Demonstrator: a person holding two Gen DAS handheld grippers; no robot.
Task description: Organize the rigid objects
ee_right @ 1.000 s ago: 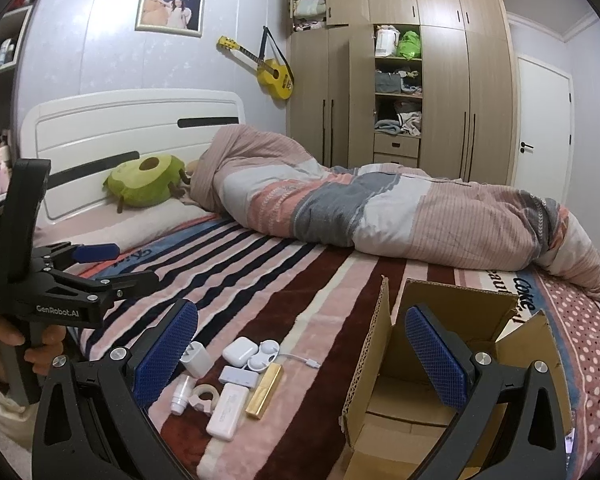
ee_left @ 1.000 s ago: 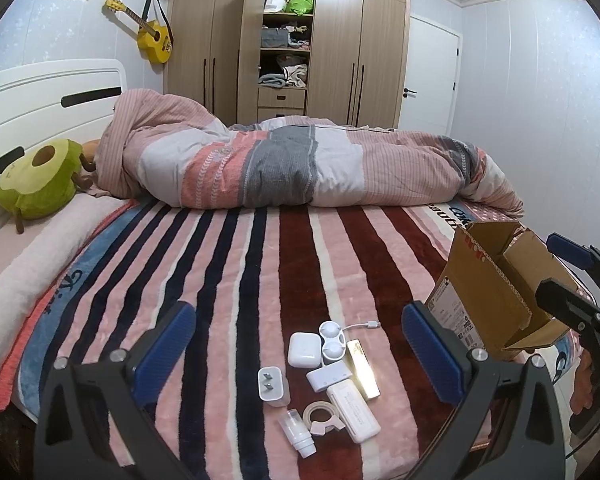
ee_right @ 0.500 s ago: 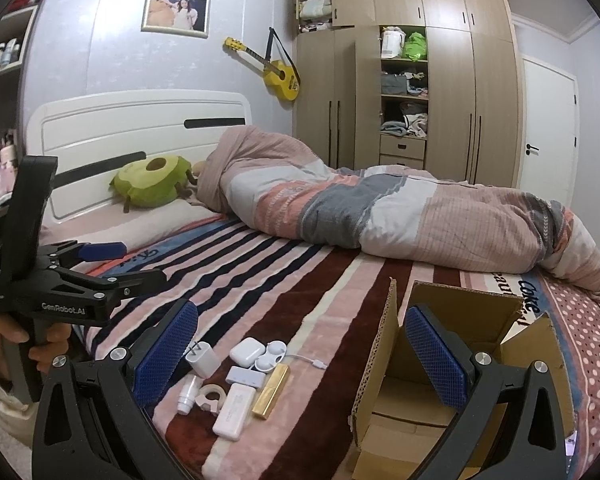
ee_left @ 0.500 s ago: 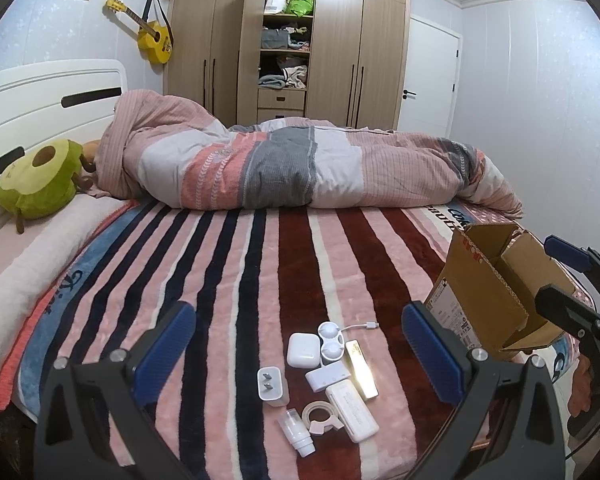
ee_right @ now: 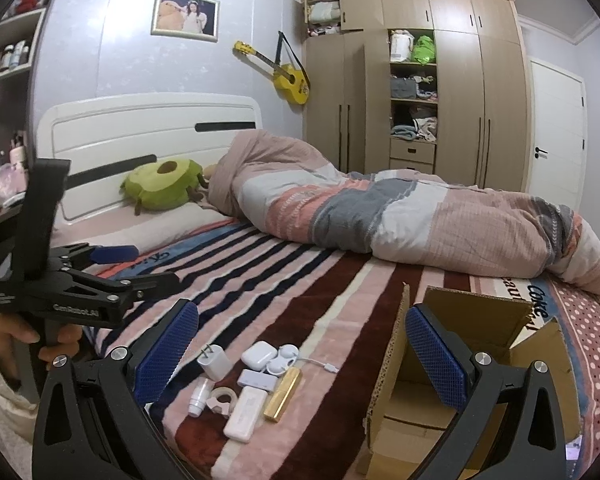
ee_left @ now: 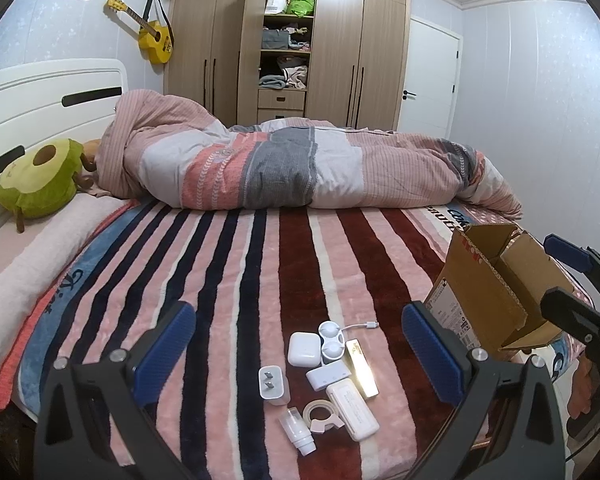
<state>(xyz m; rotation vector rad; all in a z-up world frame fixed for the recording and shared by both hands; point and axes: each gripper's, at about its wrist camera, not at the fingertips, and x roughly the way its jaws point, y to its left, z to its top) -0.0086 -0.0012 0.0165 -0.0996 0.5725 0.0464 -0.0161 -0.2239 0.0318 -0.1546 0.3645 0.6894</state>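
A bed point(ee_left: 228, 280) spread with a striped blanket point(ee_left: 300, 248) carries a rumpled quilt point(ee_left: 300, 168) and an avocado pillow point(ee_left: 36, 184) near its headboard. At the near edge lie an open cardboard box point(ee_left: 484, 300) and, just beside it, a cluster: charger plug point(ee_left: 273, 385), earbud case point(ee_left: 304, 349), gold bar point(ee_left: 362, 368), power bank point(ee_left: 352, 410), tape roll point(ee_left: 323, 414), small bottle point(ee_left: 298, 430).

On the bed point(ee_left: 260, 248): small things in a bunch near the front edge. Right of them, a box point(ee_left: 496, 292). Behind, a blanket point(ee_left: 300, 168). Far left, a pillow point(ee_left: 36, 178).
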